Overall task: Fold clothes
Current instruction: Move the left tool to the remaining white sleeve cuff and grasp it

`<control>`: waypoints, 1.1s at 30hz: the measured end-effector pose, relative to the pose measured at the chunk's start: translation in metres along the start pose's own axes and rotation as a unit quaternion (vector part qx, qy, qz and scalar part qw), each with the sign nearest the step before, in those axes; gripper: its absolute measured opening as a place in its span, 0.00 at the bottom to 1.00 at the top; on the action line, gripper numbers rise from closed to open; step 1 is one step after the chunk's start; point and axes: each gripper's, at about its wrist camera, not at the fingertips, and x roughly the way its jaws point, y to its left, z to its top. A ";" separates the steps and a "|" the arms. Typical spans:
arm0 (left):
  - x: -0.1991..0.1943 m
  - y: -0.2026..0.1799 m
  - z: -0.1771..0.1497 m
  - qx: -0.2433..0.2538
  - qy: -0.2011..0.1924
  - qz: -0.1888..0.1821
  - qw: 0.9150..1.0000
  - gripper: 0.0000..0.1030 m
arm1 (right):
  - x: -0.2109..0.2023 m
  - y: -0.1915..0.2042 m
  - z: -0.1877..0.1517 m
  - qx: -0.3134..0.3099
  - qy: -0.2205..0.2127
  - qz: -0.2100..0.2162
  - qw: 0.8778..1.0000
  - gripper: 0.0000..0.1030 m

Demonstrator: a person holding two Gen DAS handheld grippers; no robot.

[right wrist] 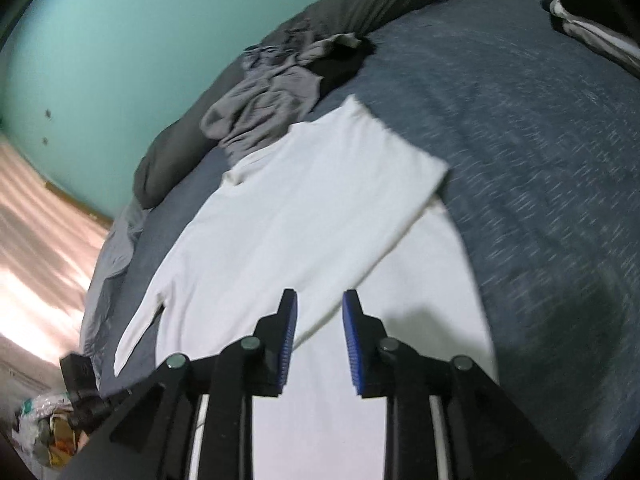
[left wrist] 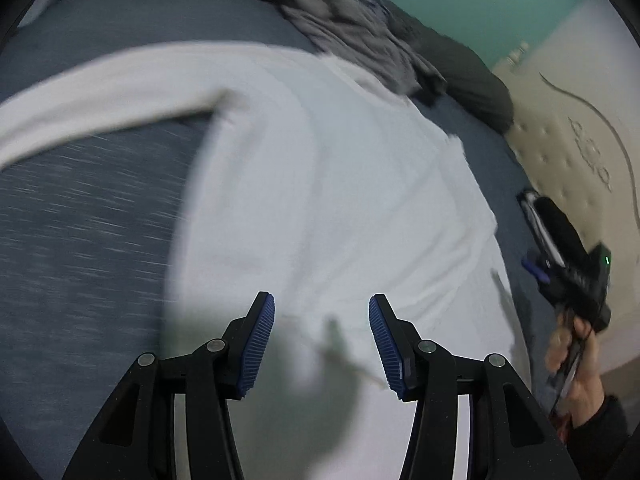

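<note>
A white long-sleeved shirt [left wrist: 320, 184] lies spread on the blue-grey bed cover [left wrist: 80, 220], one sleeve stretching to the left. My left gripper [left wrist: 322, 312] hovers open above its lower part, nothing between the blue pads. In the right wrist view the white shirt [right wrist: 304, 216] has one side folded over its body, and a sleeve hangs toward the bed's left edge. My right gripper [right wrist: 319, 308] stands open just above the folded edge, holding nothing. The right gripper's body [left wrist: 576, 272] shows in the left wrist view, held by a hand [left wrist: 580, 360].
A crumpled grey garment [right wrist: 264, 104] and a dark one [right wrist: 340, 64] lie at the far side by a dark pillow [right wrist: 168, 164]. Folded striped clothes [right wrist: 592, 28] sit at the far right. The bed cover [right wrist: 540, 160] ends at the teal wall [right wrist: 100, 40]. Clutter lies on the floor [right wrist: 44, 420].
</note>
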 end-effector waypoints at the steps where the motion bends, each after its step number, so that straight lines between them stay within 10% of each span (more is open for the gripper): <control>1: -0.011 0.011 0.003 -0.007 -0.004 0.012 1.000 0.52 | 0.000 0.005 -0.004 -0.004 -0.001 0.003 1.000 0.23; 11: -0.108 0.168 0.028 -0.117 -0.040 0.164 0.979 0.57 | 0.002 0.018 -0.032 -0.025 -0.002 0.000 1.000 0.48; 33: -0.153 0.344 0.046 -0.256 -0.093 0.251 0.929 0.59 | 0.006 0.011 -0.039 -0.012 -0.037 0.021 0.999 0.52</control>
